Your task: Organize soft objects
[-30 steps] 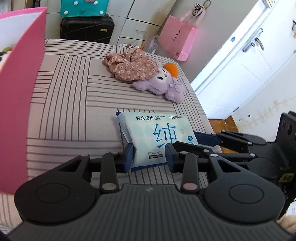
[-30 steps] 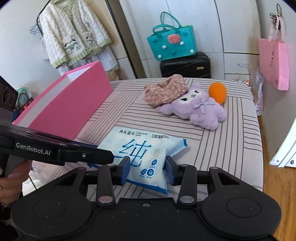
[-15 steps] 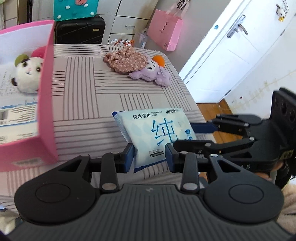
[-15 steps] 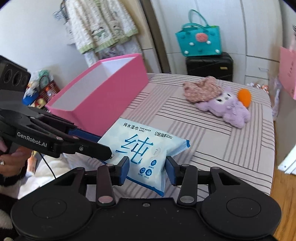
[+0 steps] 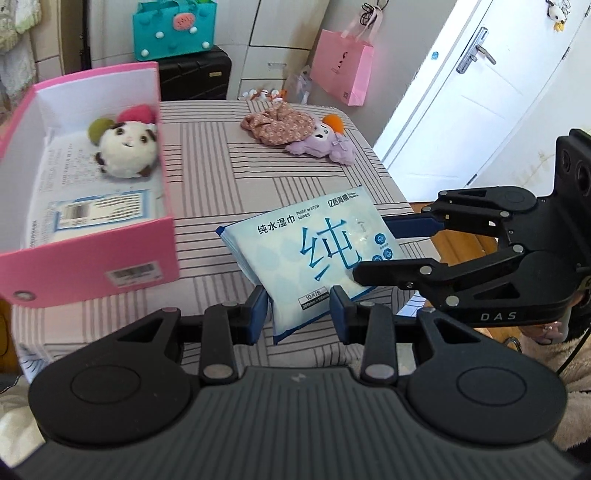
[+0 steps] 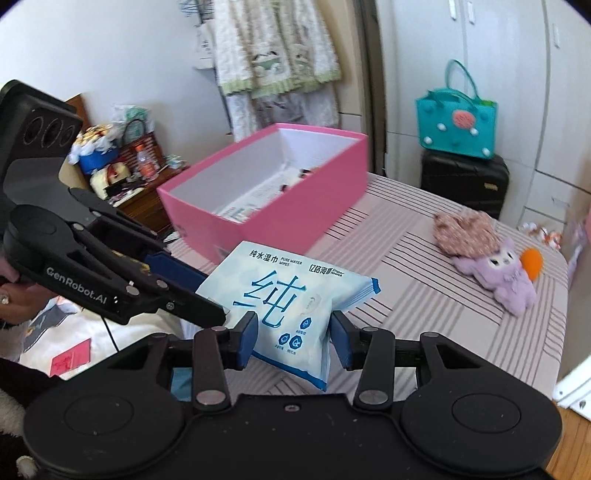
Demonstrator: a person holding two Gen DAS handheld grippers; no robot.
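Observation:
Both grippers hold one pale blue pack of wet wipes [image 5: 314,254] above the striped table. My left gripper [image 5: 298,314] is shut on its near corner. My right gripper [image 6: 293,341] is shut on its other end; the pack also shows in the right wrist view [image 6: 291,306]. The pink box [image 5: 92,266] stands to the left, with a white round plush [image 5: 125,151] inside. A purple plush [image 5: 325,146] and a floral cloth [image 5: 277,125] lie at the table's far side.
The striped table [image 5: 207,184] ends close behind the pack on the door side. A black suitcase [image 5: 195,79] with a teal bag [image 5: 173,31] stands behind it, a pink paper bag [image 5: 341,75] beside. A cluttered shelf [image 6: 114,166] is left of the box.
Both grippers have lifted the wipes pack off the table and pulled back; the pink box's inside and the white plush have come into view.

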